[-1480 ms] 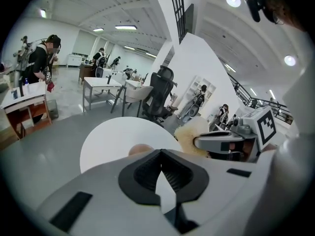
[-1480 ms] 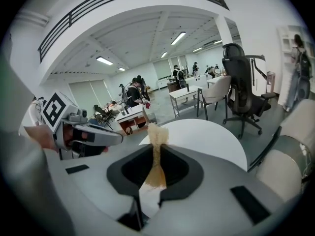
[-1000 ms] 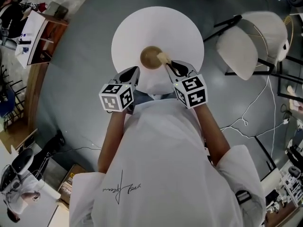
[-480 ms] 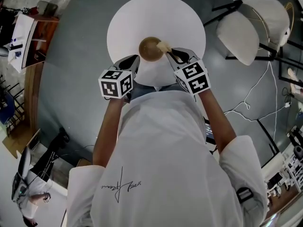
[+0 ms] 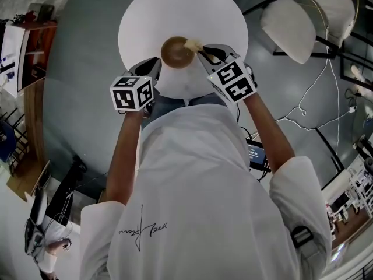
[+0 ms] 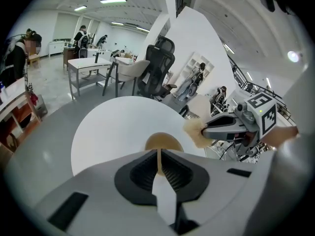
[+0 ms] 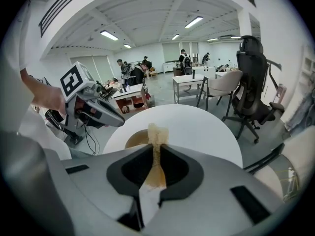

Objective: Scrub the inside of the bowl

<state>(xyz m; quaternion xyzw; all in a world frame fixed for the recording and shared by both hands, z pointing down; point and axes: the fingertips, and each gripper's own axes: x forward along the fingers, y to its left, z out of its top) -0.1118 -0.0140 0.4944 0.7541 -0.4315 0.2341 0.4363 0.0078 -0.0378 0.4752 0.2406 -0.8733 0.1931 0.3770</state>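
Observation:
A brown wooden bowl (image 5: 176, 51) is over the near part of a round white table (image 5: 145, 22). My left gripper (image 5: 156, 64) is at the bowl's left side, shut on its thin rim, which shows as a tan line between the jaws of the left gripper (image 6: 158, 154). The bowl (image 6: 162, 141) sits just past them. My right gripper (image 5: 201, 50) is shut on a pale yellow sponge (image 5: 194, 44) at the bowl's right rim. In the right gripper view the sponge (image 7: 157, 132) sticks out of the right gripper (image 7: 155, 149) above the bowl (image 7: 135, 139).
A white chair (image 5: 291, 28) stands to the right of the table, with cables (image 5: 309, 121) on the grey floor. A wooden shelf (image 5: 29, 45) is at the left. Desks, office chairs (image 7: 251, 82) and people fill the room beyond.
The head camera has shifted, so table, bowl and both grippers sit higher and further left in view. Both grips are unchanged; the sponge stays at the bowl's right rim.

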